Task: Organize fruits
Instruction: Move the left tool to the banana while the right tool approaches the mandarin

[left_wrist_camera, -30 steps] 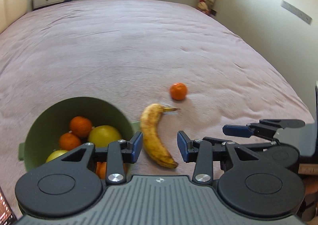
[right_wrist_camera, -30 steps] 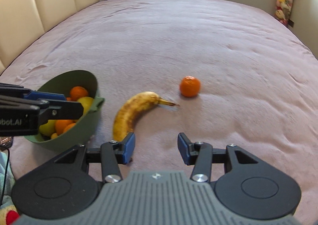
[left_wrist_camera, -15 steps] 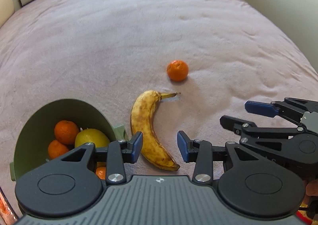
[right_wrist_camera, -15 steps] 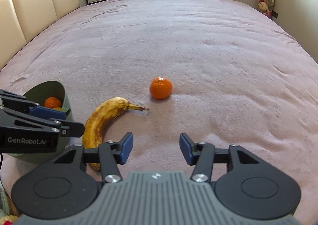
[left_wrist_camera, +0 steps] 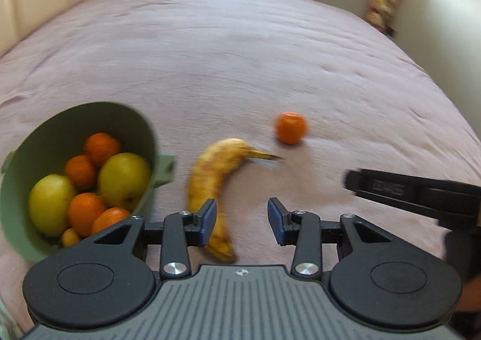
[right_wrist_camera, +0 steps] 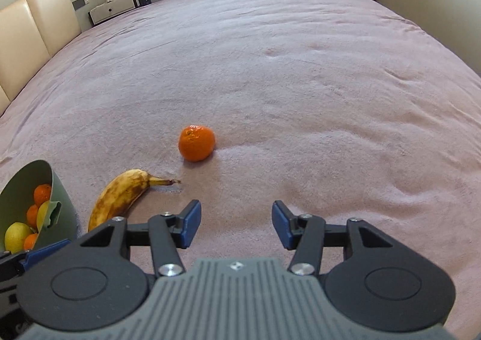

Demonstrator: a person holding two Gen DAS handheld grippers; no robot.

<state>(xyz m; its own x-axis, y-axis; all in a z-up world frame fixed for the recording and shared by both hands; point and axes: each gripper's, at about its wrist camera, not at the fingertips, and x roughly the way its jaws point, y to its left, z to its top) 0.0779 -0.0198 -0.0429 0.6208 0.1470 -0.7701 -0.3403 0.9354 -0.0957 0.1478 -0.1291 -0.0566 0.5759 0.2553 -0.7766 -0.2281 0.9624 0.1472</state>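
Partly hidden banana (left_wrist_camera: pixel 210 171), blurred mandarin (left_wrist_camera: pixel 290 127)

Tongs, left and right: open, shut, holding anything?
Left tongs: open, empty, above the spotted yellow banana.
Right tongs: open, empty, jaws have just been opening.

Bowl (left_wrist_camera: pixel 141 141) of fruit left of the banana (left_wrist_camera: pixel 210 177) — tangerine (left_wrist_camera: pixel 290 127) beyond, right — all on the bed (left_wrist_camera: pixel 240 48).

Open bedspread (right_wrist_camera: pixel 300 69) all round the tangerine (right_wrist_camera: pixel 196 143) – clear approach | banana (right_wrist_camera: pixel 120 194) hemmed in – green bowl (right_wrist_camera: pixel 61 189) just beside it | far bed free
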